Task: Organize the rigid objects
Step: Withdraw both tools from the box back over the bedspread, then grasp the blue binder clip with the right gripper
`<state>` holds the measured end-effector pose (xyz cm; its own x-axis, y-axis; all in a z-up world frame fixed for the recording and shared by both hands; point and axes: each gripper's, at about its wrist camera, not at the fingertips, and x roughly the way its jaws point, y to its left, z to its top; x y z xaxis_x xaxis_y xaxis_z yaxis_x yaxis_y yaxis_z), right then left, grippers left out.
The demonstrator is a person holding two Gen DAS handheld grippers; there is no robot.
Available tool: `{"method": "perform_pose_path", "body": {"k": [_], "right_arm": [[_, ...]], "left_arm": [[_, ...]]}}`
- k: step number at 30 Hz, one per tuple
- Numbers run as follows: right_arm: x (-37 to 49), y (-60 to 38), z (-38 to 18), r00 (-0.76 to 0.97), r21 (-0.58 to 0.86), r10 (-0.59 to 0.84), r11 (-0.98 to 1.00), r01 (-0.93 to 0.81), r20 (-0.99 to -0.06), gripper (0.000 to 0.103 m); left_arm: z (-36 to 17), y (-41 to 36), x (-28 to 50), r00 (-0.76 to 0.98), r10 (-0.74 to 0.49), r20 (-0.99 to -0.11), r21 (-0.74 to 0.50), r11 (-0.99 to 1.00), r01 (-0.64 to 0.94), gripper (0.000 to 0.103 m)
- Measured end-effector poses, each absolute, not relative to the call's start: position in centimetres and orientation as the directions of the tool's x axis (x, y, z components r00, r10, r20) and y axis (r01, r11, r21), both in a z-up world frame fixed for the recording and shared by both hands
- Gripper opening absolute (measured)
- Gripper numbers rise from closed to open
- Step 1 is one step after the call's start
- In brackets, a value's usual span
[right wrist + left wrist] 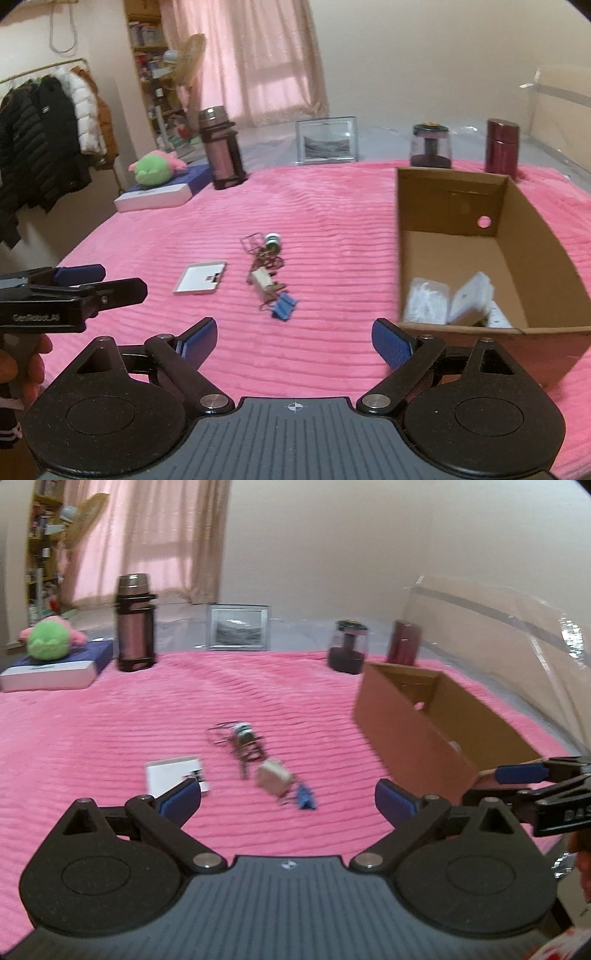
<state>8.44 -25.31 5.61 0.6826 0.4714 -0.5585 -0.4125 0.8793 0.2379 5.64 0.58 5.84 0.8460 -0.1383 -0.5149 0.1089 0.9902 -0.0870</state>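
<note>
Both the left gripper [288,799] and the right gripper [293,338] are spread, gripping nothing. Small items lie mid-blanket [332,206]: white card [201,277], blue clip [283,309]. The cardboard box [524,221] stands near the right edge, containing white items [448,301].

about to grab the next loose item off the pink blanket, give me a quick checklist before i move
1. Left gripper open and holding nothing: ok.
2. Right gripper open and holding nothing: ok.
3. Cardboard box open on top, with bare floor left beside the white items: ok.
4. Blue clip lies nearest both grippers with nothing on top: ok.
5. Blue clip free of the wires from the beige part: cannot tell, blurred.
6. White card lies flat, apart from the pile: ok.
</note>
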Motion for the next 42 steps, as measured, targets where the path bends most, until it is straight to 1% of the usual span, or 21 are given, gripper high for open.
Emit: {"method": "perform_pose_path", "body": {"k": [3,6,12,16,22,25,27,29,37,38,42], "right_arm": [[7.9,-23.9,5.0,0.682,0.224,0.49,0.867,-0.445,-0.543,0.088],[7.8,-22.5,4.3,0.665,0.219,0.516,0.849,-0.481,-0.54,0.088],[8.5,-20.9,2.7,0.659,0.222,0.527,0.842,-0.492,-0.536,0.088],[8.8,-20.2,1.6,0.66,0.198,0.528,0.837,-0.51,-0.535,0.088],[9.9,-19.4,-0.1,0.669,0.123,0.521,0.828,-0.547,-0.53,0.088],[11.1,-19.1,-1.3,0.671,0.113,0.519,0.827,-0.551,-0.529,0.087],[12.0,-18.9,-2.0,0.664,0.11,0.523,0.822,-0.559,-0.535,0.079],[12.9,-18.7,-2.6,0.657,0.103,0.524,0.818,-0.567,-0.542,0.075],[17.2,-17.9,-5.8,0.623,0.096,0.539,0.795,-0.599,-0.567,0.063],[17.9,-17.8,-6.2,0.615,0.097,0.541,0.791,-0.605,-0.573,0.06],[20.5,-17.0,-7.9,0.602,0.063,0.537,0.775,-0.629,-0.592,0.054]], "left_arm": [[5.2,2.0,5.2,0.851,-0.079,-0.518,-0.062,0.997,0.055,0.099],[4.7,3.3,4.8,0.846,-0.056,-0.531,-0.071,0.997,0.021,0.099],[4.0,5.1,4.4,0.835,-0.05,-0.548,-0.092,0.996,-0.001,0.099],[3.5,5.4,5.0,0.826,-0.059,-0.561,-0.099,0.995,0.004,0.099],[2.4,5.5,6.0,0.814,-0.067,-0.577,-0.09,0.996,0.019,0.099],[1.7,5.6,6.8,0.805,-0.07,-0.589,-0.089,0.996,0.021,0.099],[1.3,5.7,7.2,0.801,-0.074,-0.594,-0.091,0.996,0.024,0.099],[0.8,5.7,7.8,0.795,-0.075,-0.601,-0.092,0.995,0.024,0.099],[-1.5,5.8,11.1,0.773,-0.093,-0.627,-0.095,0.995,0.043,0.099],[-1.7,5.9,11.6,0.771,-0.095,-0.63,-0.097,0.994,0.044,0.099],[-2.8,5.9,13.7,0.764,-0.103,-0.637,-0.104,0.993,0.047,0.099]]}}
